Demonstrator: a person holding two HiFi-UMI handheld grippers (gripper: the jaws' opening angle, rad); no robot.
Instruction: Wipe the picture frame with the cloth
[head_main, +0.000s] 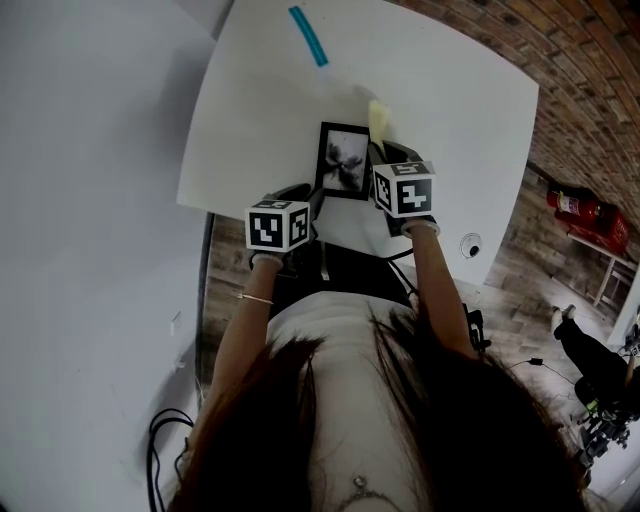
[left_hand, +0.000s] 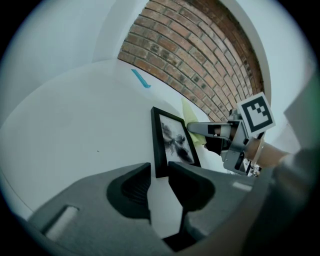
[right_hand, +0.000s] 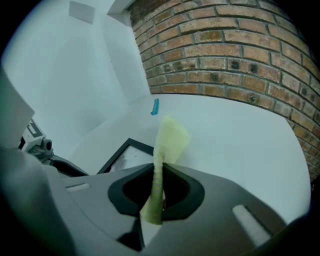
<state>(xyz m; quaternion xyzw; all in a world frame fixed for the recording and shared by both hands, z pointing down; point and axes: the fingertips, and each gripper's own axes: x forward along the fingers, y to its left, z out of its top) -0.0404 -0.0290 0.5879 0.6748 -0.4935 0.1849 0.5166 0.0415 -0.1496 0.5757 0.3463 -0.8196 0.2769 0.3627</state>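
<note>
A black picture frame (head_main: 344, 160) with a dark print lies near the front edge of the white table (head_main: 450, 100). My left gripper (head_main: 305, 197) is at its near left corner; in the left gripper view the jaws stand a narrow gap apart, closed on that corner of the picture frame (left_hand: 172, 140) at the left gripper's tips (left_hand: 159, 171). My right gripper (head_main: 385, 150) sits at the frame's right side, shut on a pale yellow cloth (head_main: 378, 120). The cloth (right_hand: 170, 140) sticks up and forward out of the right gripper (right_hand: 159, 172), just right of the frame (right_hand: 125, 155).
A blue stick-like object (head_main: 308, 35) lies at the table's far side. A brick wall (right_hand: 240, 50) runs behind the table. A red fire extinguisher (head_main: 580, 208) and a shelf stand on the floor at right; cables (head_main: 165, 440) lie at left.
</note>
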